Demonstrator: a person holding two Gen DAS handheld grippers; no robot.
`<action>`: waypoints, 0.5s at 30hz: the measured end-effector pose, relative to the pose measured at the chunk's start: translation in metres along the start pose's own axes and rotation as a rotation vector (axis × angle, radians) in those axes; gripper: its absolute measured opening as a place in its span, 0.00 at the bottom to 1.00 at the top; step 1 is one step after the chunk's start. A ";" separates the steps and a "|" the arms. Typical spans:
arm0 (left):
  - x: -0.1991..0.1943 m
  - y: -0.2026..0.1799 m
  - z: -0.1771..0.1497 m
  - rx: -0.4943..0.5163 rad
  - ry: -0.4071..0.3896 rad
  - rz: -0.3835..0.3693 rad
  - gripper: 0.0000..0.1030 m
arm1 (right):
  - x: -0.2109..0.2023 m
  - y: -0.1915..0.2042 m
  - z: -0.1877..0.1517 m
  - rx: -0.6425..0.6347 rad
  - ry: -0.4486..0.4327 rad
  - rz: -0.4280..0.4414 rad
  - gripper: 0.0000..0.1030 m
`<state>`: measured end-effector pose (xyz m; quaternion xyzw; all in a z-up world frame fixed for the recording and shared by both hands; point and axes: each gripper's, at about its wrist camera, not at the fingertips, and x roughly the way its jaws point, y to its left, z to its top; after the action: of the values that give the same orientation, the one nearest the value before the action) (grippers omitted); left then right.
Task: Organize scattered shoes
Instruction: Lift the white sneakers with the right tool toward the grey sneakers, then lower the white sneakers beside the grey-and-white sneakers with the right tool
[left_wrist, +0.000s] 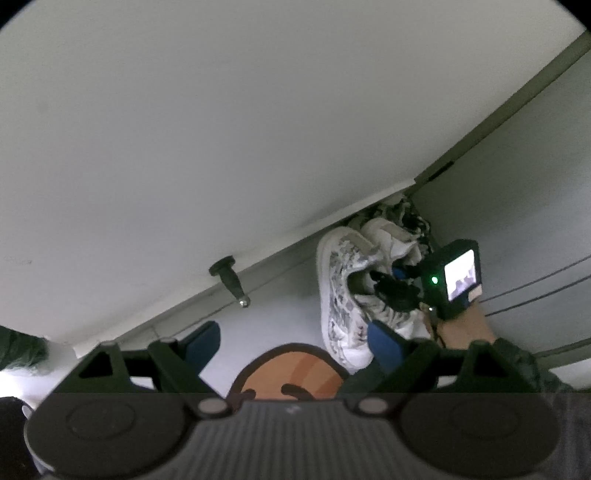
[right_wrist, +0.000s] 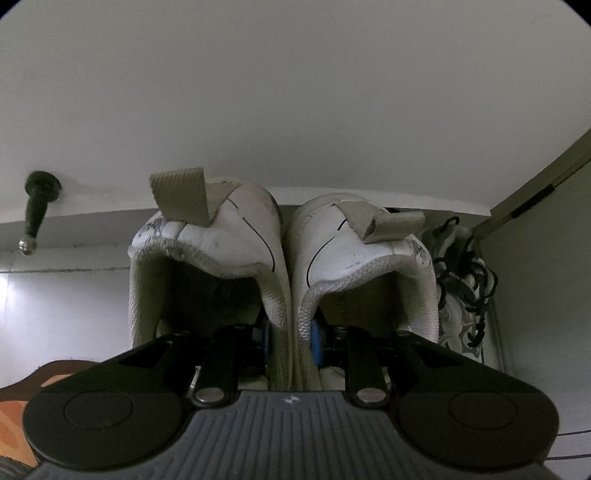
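Observation:
A pair of white sneakers with grey print and beige heel tabs stands side by side against the white wall. In the right wrist view the left sneaker (right_wrist: 207, 258) and right sneaker (right_wrist: 362, 258) fill the middle, heels toward me. My right gripper (right_wrist: 290, 341) is shut on the two inner collars pressed together, one blue pad inside each shoe. In the left wrist view the same pair (left_wrist: 351, 288) is at centre right with the right gripper (left_wrist: 399, 284) in it. My left gripper (left_wrist: 291, 336) is open and empty, just left of the pair.
A black door stopper (left_wrist: 229, 277) (right_wrist: 37, 206) sticks out of the wall base at the left. Another patterned shoe with black laces (right_wrist: 461, 288) sits right of the pair by a grey door frame (right_wrist: 535, 192). An orange cartoon floor mat (left_wrist: 291, 373) lies under me.

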<state>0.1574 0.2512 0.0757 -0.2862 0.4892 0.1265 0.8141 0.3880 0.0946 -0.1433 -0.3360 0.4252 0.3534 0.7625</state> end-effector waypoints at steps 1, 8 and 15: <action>0.000 0.001 0.001 -0.002 0.001 -0.001 0.86 | 0.003 0.002 0.001 0.000 0.005 -0.004 0.22; -0.002 0.001 0.004 0.000 0.006 0.000 0.86 | 0.009 0.004 0.007 -0.011 0.034 0.002 0.22; -0.001 -0.005 0.005 -0.003 0.013 -0.008 0.86 | 0.016 -0.004 0.012 -0.008 0.076 0.027 0.22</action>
<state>0.1630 0.2505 0.0807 -0.2903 0.4933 0.1223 0.8108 0.4027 0.1059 -0.1516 -0.3463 0.4569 0.3524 0.7397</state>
